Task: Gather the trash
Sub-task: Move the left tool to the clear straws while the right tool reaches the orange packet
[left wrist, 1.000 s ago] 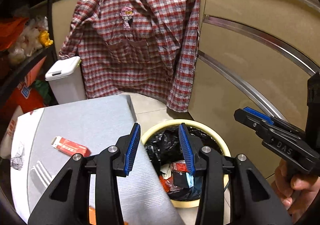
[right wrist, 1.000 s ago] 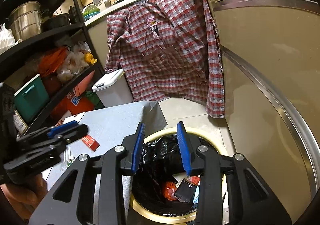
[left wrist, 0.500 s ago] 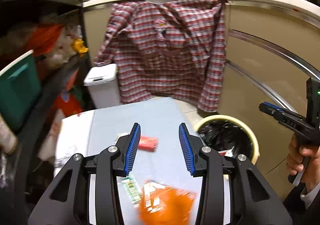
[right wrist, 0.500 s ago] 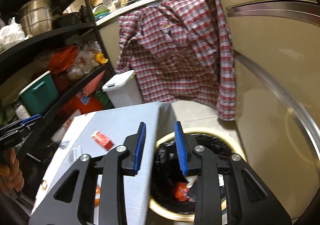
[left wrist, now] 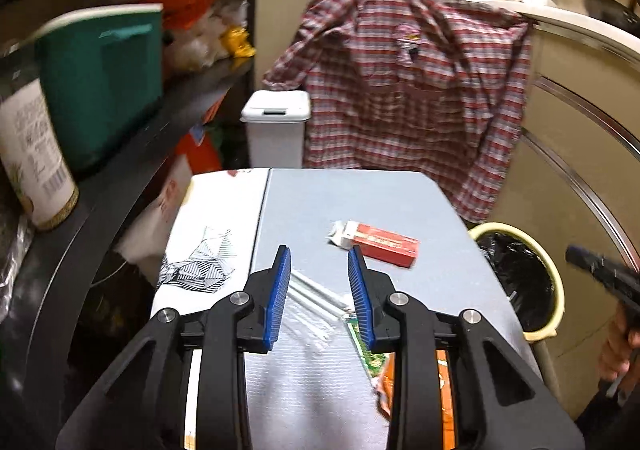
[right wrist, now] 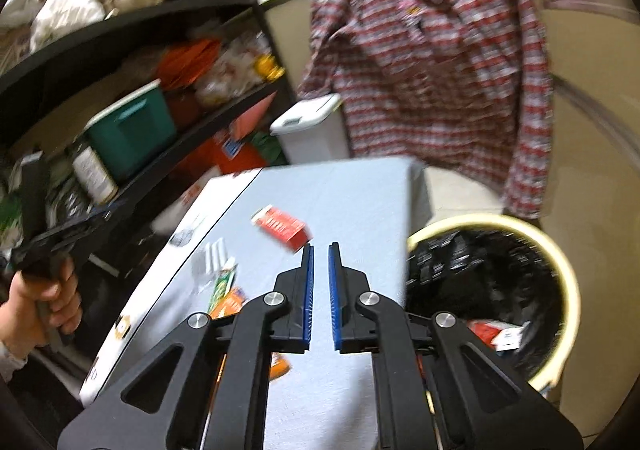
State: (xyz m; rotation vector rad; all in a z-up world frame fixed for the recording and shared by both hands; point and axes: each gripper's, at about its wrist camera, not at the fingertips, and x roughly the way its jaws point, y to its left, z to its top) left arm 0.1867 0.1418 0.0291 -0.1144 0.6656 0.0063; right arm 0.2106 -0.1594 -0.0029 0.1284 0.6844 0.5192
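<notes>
- The left gripper (left wrist: 319,274) hovers over the grey counter (left wrist: 360,201), its blue-padded fingers (left wrist: 279,290) spread apart with nothing between them.
- A red carton (left wrist: 384,244) lies flat on the counter just beyond the right fingertip; clear plastic straws (left wrist: 316,296) lie between and under the fingers, and a green wrapper (left wrist: 370,350) and an orange packet (left wrist: 442,378) sit beneath the right finger (both partly hidden).
- The right gripper (right wrist: 319,282) has its fingers (right wrist: 307,290) nearly together, a narrow gap left, gripping nothing.
- In its view the red carton (right wrist: 284,228) sits just ahead of the left fingertip.
- The yellow-rimmed trash bin (right wrist: 568,290), lined with a black bag, stands right of the fingers beside the counter, with cartons inside.
</notes>
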